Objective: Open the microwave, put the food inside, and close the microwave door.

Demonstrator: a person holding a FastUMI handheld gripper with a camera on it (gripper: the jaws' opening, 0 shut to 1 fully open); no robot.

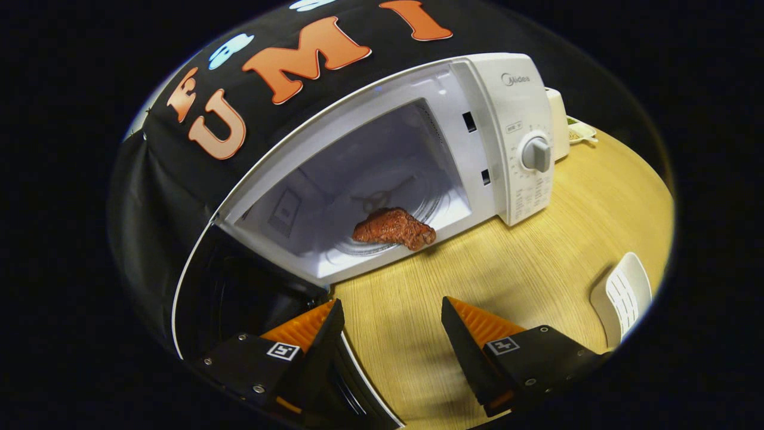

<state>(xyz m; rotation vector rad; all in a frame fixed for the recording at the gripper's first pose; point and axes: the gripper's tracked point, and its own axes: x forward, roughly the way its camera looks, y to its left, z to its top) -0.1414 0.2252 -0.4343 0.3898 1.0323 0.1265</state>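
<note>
The white microwave [513, 137] stands on the wooden table [537, 257] with its door [239, 292] swung wide to the left. A brown piece of food [394, 228] lies on the glass turntable inside, close to the front sill of the cavity. My gripper [393, 310] is open and holds nothing. It sits back from the cavity, over the table, with the food well beyond the fingertips. My left finger [310, 334] overlaps the lower edge of the dark door window.
The control panel with a round dial [536, 153] is on the microwave's right side. A white slotted object [624, 295] lies on the table to the right of my fingers. A small white dish [580, 132] sits behind the microwave.
</note>
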